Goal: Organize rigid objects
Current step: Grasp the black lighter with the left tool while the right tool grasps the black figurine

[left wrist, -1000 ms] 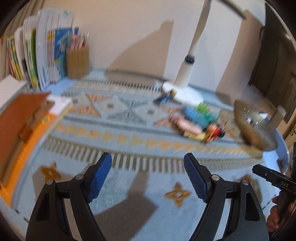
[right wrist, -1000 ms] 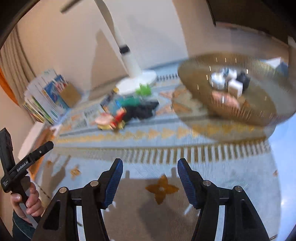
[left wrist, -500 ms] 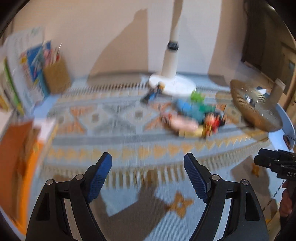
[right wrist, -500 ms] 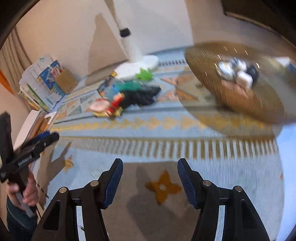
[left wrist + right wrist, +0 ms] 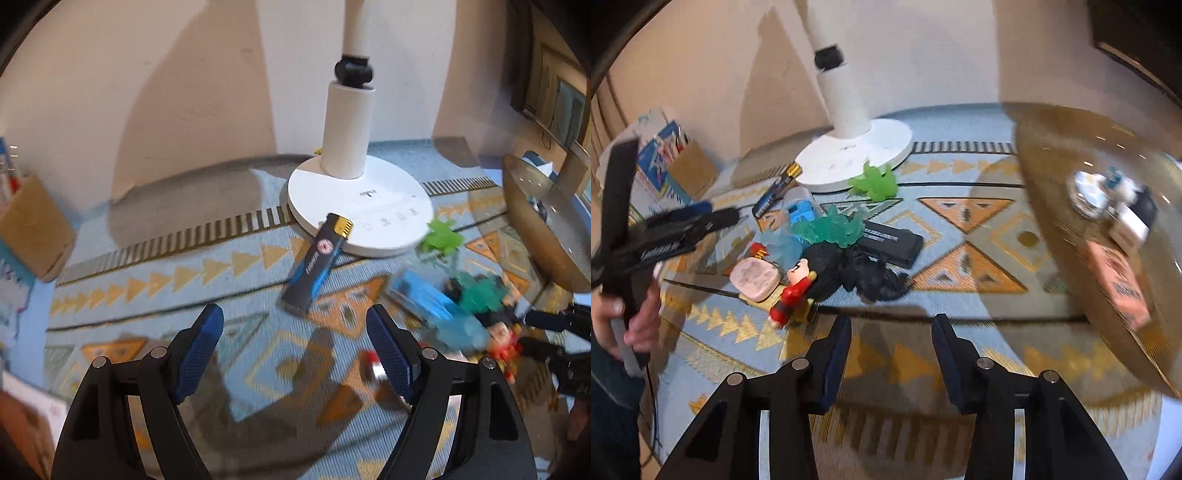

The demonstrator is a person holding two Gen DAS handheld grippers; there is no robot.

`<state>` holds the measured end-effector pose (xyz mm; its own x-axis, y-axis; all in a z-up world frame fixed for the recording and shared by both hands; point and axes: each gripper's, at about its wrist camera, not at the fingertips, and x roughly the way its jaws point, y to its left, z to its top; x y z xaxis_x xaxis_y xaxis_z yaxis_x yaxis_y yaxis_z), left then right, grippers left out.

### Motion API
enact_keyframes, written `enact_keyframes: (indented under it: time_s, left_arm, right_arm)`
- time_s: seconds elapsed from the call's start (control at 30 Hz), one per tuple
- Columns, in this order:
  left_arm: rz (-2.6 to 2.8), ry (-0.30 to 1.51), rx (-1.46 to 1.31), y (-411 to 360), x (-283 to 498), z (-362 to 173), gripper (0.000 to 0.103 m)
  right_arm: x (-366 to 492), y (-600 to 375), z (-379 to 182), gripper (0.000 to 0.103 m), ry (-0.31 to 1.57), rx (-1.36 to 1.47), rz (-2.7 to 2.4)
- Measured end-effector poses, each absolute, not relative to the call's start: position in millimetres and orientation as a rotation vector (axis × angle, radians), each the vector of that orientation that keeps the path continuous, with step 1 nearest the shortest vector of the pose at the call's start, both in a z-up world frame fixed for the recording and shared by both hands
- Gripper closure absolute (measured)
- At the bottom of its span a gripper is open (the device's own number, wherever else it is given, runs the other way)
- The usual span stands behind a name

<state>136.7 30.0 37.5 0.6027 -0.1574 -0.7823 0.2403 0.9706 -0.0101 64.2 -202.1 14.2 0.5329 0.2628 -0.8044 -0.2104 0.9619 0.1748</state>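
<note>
My left claw (image 5: 295,345) is wide open and empty over the black-and-blue plastic lighter (image 5: 316,264); my empty right claw (image 5: 891,354) is closing, to gather toys into the round golden mesh bowl (image 5: 1067,266).

The cloth (image 5: 960,236) was pale blue with orange and gold triangles and diamonds. A white lamp base (image 5: 360,206) stood far. The lighter (image 5: 316,264) was black and blue with a gold cap. Near it lay a light-green toy (image 5: 875,181), a red-clad figure (image 5: 792,291) and a pink case (image 5: 753,277).

Print on lighter (image 5: 316,264), pink box (image 5: 1120,284): unreadable.
</note>
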Motion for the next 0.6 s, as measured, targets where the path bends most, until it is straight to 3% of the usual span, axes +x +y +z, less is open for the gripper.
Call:
enact_keyframes:
  time_s: [0.23, 0.33, 0.47, 0.57, 0.6]
  left_arm:
    - [-0.275, 0.936, 0.102, 21.8, 171.8, 21.1, 0.036]
    - [-0.312, 0.952, 0.077, 15.1, 179.2, 16.4, 0.062]
    - [-0.312, 0.931, 0.122, 0.7, 175.5, 14.9, 0.083]
    - [-0.311, 0.92, 0.132, -4.4, 157.9, 21.7, 0.083]
    - [-0.31, 0.913, 0.132, -4.5, 151.3, 24.7, 0.084]
  right_arm:
    - [77.5, -179.7, 12.8, 0.058, 0.933, -0.063, 0.294]
    - [77.8, -173.1, 10.9, 0.058, 0.91, -0.103, 0.287]
    - [76.5, -173.7, 11.5, 0.063, 0.898, -0.105, 0.284]
    - [71.3, -182.3, 12.8, 0.082, 0.906, -0.059, 0.304]
    - [68.7, -185.6, 13.1, 0.1, 0.917, -0.034, 0.322]
